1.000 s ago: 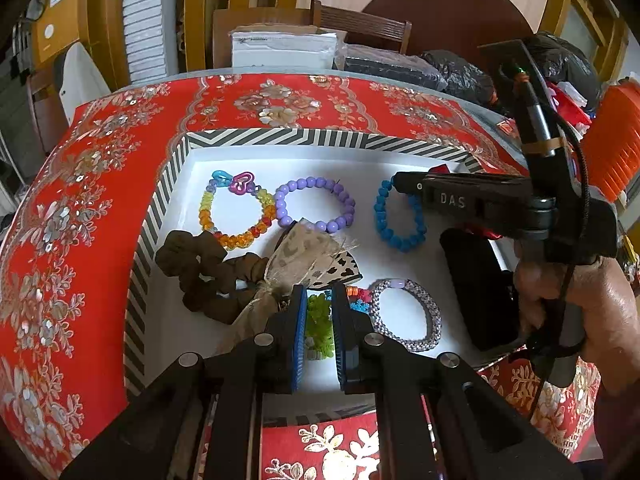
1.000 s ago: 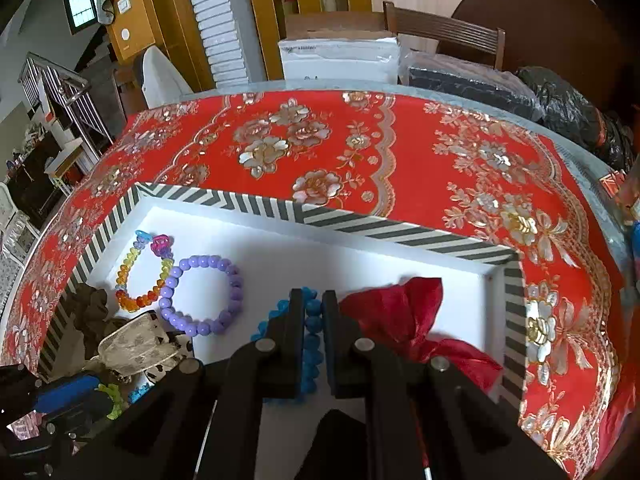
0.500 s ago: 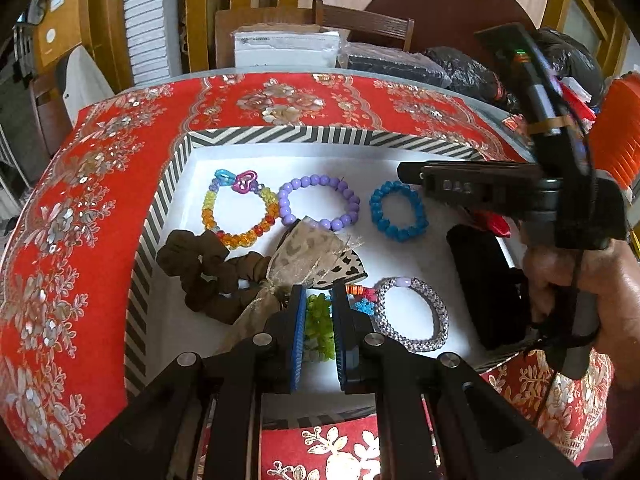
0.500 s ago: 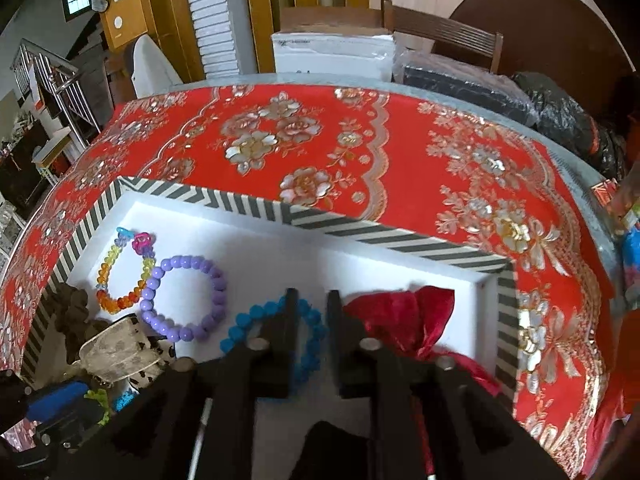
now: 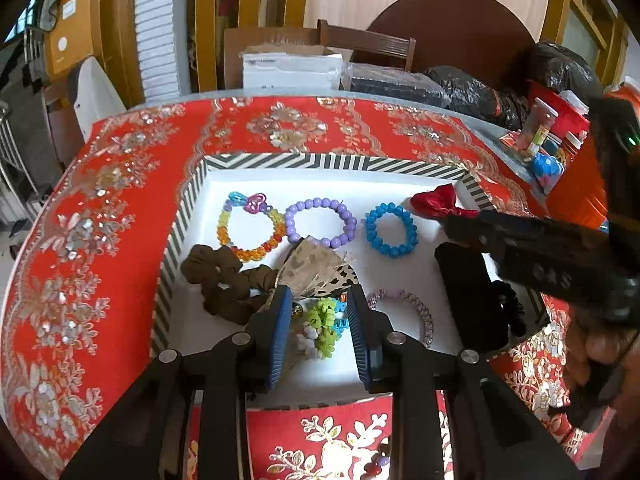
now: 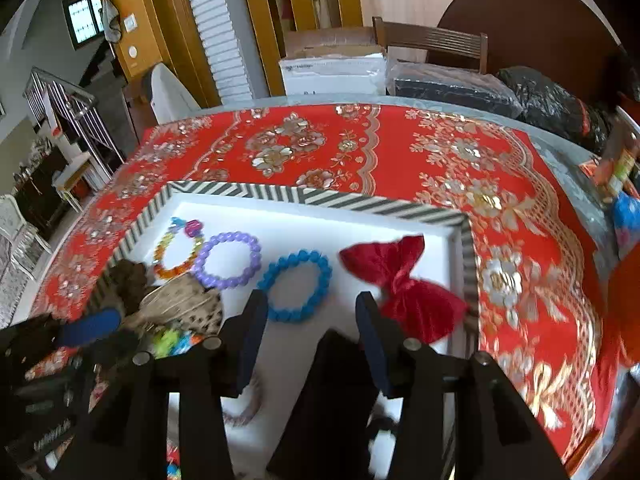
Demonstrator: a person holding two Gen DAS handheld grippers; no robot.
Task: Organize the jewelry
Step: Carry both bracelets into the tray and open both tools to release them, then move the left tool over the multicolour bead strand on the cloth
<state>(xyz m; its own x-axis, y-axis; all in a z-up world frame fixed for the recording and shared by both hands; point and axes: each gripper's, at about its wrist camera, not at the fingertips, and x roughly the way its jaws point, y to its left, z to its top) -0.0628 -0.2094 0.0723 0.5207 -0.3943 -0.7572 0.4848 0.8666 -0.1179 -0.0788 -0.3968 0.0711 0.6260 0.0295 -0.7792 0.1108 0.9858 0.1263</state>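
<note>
Left gripper (image 5: 318, 324) jaws opening, pads clear of the green bracelet (image 5: 320, 326) lying between them in the tray (image 5: 320, 162); right gripper (image 6: 310, 322) jaws opening, empty, near the blue bracelet (image 6: 296, 286)

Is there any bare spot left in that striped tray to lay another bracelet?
Yes: the white strip along the far striped rim, behind the purple bracelet and blue bracelet, is bare. The tray's near-left corner, in front of the brown scrunchie, also looks free. The middle, near and right parts are crowded.
</note>
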